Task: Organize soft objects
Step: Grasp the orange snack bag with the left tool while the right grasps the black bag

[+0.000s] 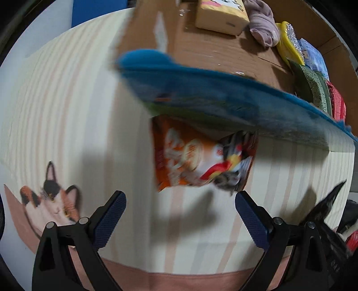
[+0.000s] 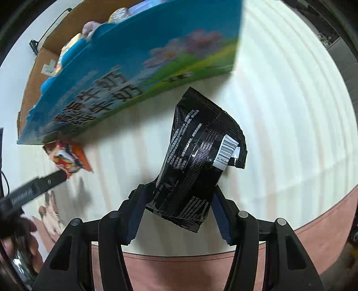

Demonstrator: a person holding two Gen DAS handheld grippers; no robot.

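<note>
An orange snack packet lies on the striped cloth, its top edge tucked under the blue printed flap of a cardboard box. My left gripper hangs open just in front of it, pointing down, with nothing between its fingers. In the right wrist view my right gripper is shut on the lower end of a black packet, which stands up off the cloth with its barcode side showing. The orange packet shows at the left, with one finger of the left gripper close to it.
The cardboard box holds a yellow packet, a pink cloth and several sponges and packs along its right side. Its blue side stands behind both packets. A cat print marks the cloth, whose pink border runs in front.
</note>
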